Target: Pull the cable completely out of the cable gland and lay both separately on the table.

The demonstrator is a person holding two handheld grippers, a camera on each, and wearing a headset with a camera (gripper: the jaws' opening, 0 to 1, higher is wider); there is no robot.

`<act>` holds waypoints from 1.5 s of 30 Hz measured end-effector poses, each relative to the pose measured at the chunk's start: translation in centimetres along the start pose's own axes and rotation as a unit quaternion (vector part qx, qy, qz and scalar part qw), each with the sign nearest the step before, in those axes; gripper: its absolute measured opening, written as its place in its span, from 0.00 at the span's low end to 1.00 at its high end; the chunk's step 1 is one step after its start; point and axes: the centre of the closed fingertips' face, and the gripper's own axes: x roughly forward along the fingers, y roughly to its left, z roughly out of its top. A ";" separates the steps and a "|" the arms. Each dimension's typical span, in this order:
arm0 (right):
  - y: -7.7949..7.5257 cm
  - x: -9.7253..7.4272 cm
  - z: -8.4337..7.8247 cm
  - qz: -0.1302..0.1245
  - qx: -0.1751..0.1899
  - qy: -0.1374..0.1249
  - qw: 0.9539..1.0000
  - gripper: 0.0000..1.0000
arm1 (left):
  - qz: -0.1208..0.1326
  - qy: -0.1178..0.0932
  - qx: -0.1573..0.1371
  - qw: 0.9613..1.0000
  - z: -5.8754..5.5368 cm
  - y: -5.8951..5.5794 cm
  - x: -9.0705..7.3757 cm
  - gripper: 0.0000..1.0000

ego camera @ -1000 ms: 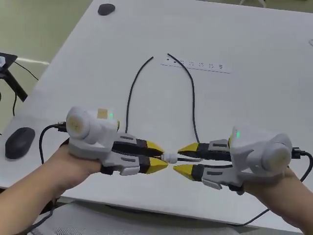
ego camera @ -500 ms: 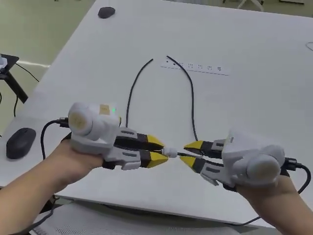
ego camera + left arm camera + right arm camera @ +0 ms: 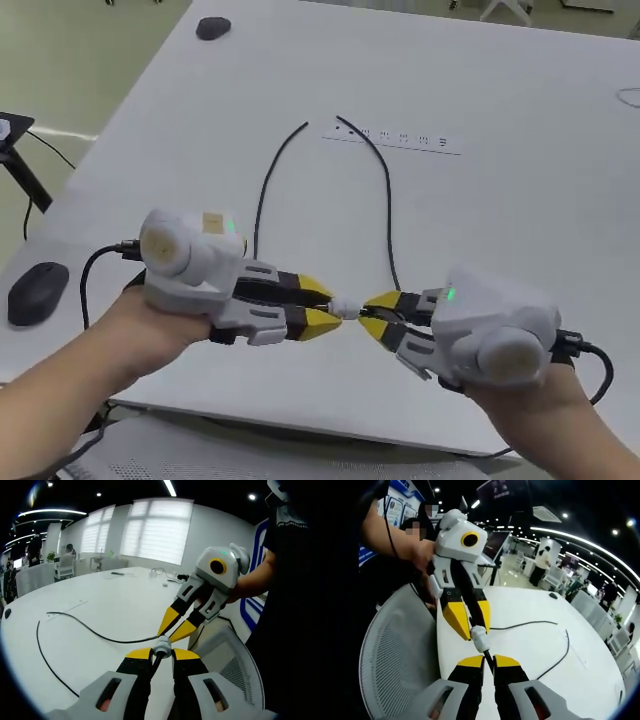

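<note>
**Two tongs meet tip to tip over a threaded cable gland, just above the near edge of the surface [image 3: 500,220].**

The left tongs [image 3: 330,306] are clamped on the small white cable gland [image 3: 347,309]. The right tongs [image 3: 368,312] are closed on the black cable [image 3: 388,200] just beside the gland, where it comes out on that side. Gland and cable are not yet apart. The gland's long axis lies across the person, in line with both pairs of tongs, so the cable looks set to come free only by a straight pull along that line, left and right drawing apart. Both are equally near, each touching its own part. From the gland, two strands of cable trail away over the surface, well apart at their far ends. Neither part has yet been laid down.
</note>
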 end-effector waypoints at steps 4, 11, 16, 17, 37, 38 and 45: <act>0.3 0.0 -0.1 0.000 -0.001 0.003 1.000 0.01 | -0.001 0.002 -0.004 1.000 -0.2 -0.1 0.0 0.15; 0.2 0.0 -0.3 -0.006 0.009 0.009 1.000 0.01 | -0.001 0.001 -0.011 1.000 -0.1 -0.3 0.0 0.15; 0.1 -0.1 -0.4 -0.010 0.023 0.011 1.000 0.01 | 0.000 -0.001 -0.015 1.000 -0.1 -0.3 0.2 0.15; 0.1 -0.1 -0.5 -0.010 0.024 0.012 1.000 0.01 | -0.001 -0.001 -0.015 1.000 -0.1 -0.3 0.2 0.15; -1.6 -0.7 -3.5 -0.041 0.069 0.043 0.996 0.00 | 0.002 -0.002 -0.011 1.000 0.2 -0.2 0.0 0.15; -1.7 -0.7 -3.7 -0.044 0.069 0.045 0.996 0.00 | 0.002 -0.002 -0.012 1.000 0.3 -0.2 0.1 0.15; -2.5 -1.2 -5.6 -0.067 0.132 0.057 0.987 0.00 | 0.004 -0.008 -0.018 1.000 0.5 -0.4 0.1 0.15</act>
